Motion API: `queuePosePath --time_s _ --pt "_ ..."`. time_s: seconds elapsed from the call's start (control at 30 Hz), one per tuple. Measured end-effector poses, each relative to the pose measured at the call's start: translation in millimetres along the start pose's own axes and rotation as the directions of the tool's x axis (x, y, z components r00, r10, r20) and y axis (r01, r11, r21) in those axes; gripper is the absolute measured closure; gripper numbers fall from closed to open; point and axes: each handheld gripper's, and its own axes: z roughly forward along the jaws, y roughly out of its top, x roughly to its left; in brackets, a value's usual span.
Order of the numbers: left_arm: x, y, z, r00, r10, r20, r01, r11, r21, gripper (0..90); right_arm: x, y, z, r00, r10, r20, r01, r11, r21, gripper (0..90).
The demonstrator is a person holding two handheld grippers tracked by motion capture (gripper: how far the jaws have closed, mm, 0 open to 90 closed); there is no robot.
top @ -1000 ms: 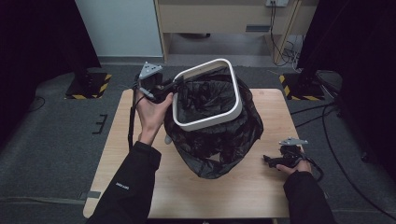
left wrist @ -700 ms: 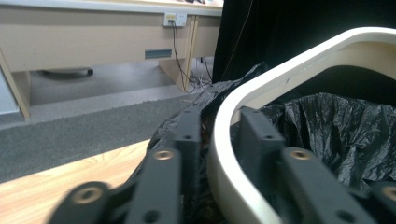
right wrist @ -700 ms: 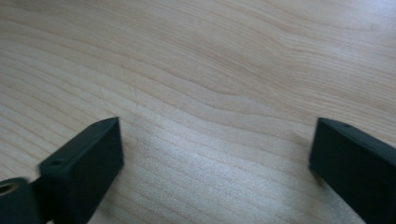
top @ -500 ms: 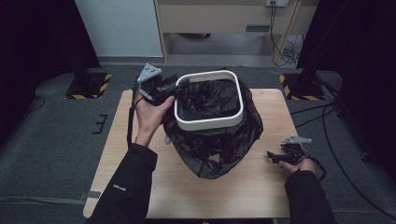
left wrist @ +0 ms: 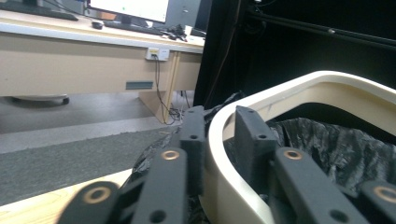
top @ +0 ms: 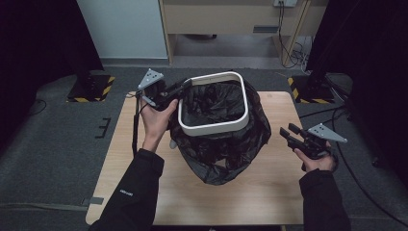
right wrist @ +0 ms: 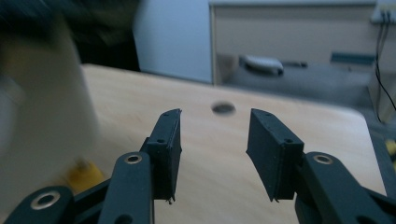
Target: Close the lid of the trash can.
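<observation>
Slippage at the rim is the main worry. The left gripper (top: 179, 89) has its jaws clamped across the wall of the white bin (top: 213, 124), one jaw outside, one inside against the black bin bag (top: 226, 154); the left gripper view shows the curved rim running between them. Those jaws have just been closing on it. The bin stands near the middle of the worktop (top: 274, 197), its bag slumped and bunched around the outside of the bin rather than fitted over the rim. The right gripper (top: 287, 134) hovers off to the bin's right, jaws apart with nothing between them, having just been narrowing. My guess is that the loose film is what comes next. Thin plastic could tear if pinched hard and pulled, or slide out if caught too lightly. A one-sided hold on a smooth rim may let the bin tip when the bag is tugged
</observation>
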Motion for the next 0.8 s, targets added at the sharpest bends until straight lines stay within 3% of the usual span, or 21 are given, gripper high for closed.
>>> queuePosePath --time_s 0.2,0.3,0.4,0.53,0.63,0.73,0.8 --pt "-4.6 7.5 1.9 0.9999 -0.004 -0.012 0.004 0.9997 0.024 75.4 19.6 40.1 -10.0 0.9972 -0.036 -0.066 0.027 0.9902 -0.137 54.2" --pt "-7.7 12.6 3.1 0.9998 -0.002 -0.019 0.003 0.9993 0.037 75.5 30.7 63.1 -14.7 0.9931 -0.04 -0.111 0.015 0.9757 -0.219 54.7" --pt "-10.9 14.4 6.3 0.9996 -0.005 -0.029 0.006 0.9989 0.047 75.5 39.5 78.1 -16.7 0.9881 -0.046 -0.147 0.006 0.9645 -0.264 55.0" --pt "-14.1 12.7 10.4 1.0 -0.004 -0.007 0.005 0.9986 0.053 75.0 57.0 98.9 -17.2 0.9755 -0.064 -0.211 -0.005 0.9503 -0.311 54.3" --pt "-15.5 11.9 12.0 0.9994 0.033 -0.012 -0.032 0.9969 0.072 73.0 71.4 113.1 -16.4 0.9592 -0.079 -0.271 -0.019 0.9395 -0.342 53.2" --pt "-14.2 12.5 10.0 0.9986 0.046 -0.025 -0.044 0.996 0.078 74.0 85.4 124.8 -12.9 0.9439 -0.112 -0.311 -0.001 0.9405 -0.34 51.5" --pt "-13.1 13.2 8.3 0.9991 0.031 -0.028 -0.029 0.9971 0.07 75.1 94.1 129.7 -9.5 0.9353 -0.131 -0.329 0.013 0.9419 -0.336 50.5"
